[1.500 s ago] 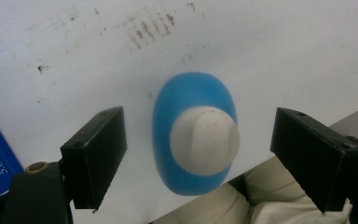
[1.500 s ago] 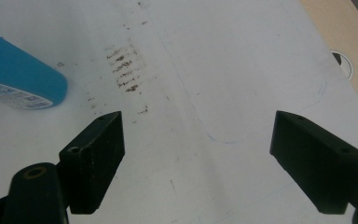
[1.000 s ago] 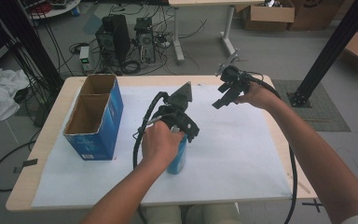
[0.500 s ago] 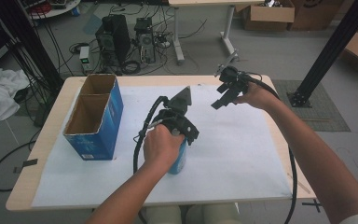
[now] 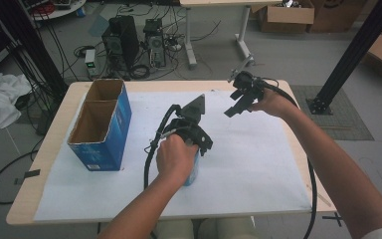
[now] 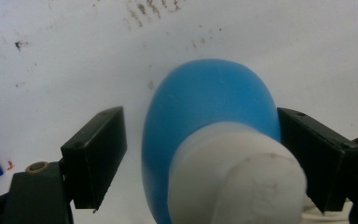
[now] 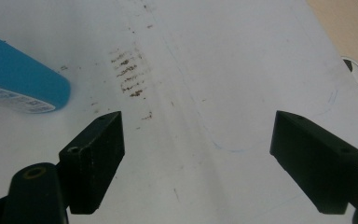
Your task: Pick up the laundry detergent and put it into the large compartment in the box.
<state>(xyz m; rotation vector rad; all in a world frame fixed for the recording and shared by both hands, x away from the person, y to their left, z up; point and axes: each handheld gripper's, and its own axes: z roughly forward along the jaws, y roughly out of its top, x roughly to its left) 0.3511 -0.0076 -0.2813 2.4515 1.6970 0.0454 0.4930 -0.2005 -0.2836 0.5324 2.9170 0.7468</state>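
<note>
At the near edge of the counter (image 5: pixel 40 209), where the white paper sheet (image 5: pixel 258 164) covers most of the top, we have the left claw (image 5: pixel 191 149) lowered over a blue bottle with a white cap (image 6: pixel 214 154). In the left gripper view the bottle sits between the jaws: one jaw looks to be touching its side, the other stands off with a clear gap, so we judge the claw spread and not yet gripping. We hold it from above, likely so the jaws can pinch the body just below the cap. Farther off, the right claw (image 5: pixel 236 102) hovers above the sheet with its jaws wide apart and nothing between them; its own view shows stained paper and, off to one side, a blue thing that may be the same bottle. We take it to be waiting clear of the work. Farthest left stands the blue cardboard box (image 5: pixel 102 127), open-topped and split into two compartments, a likely destination.
</note>
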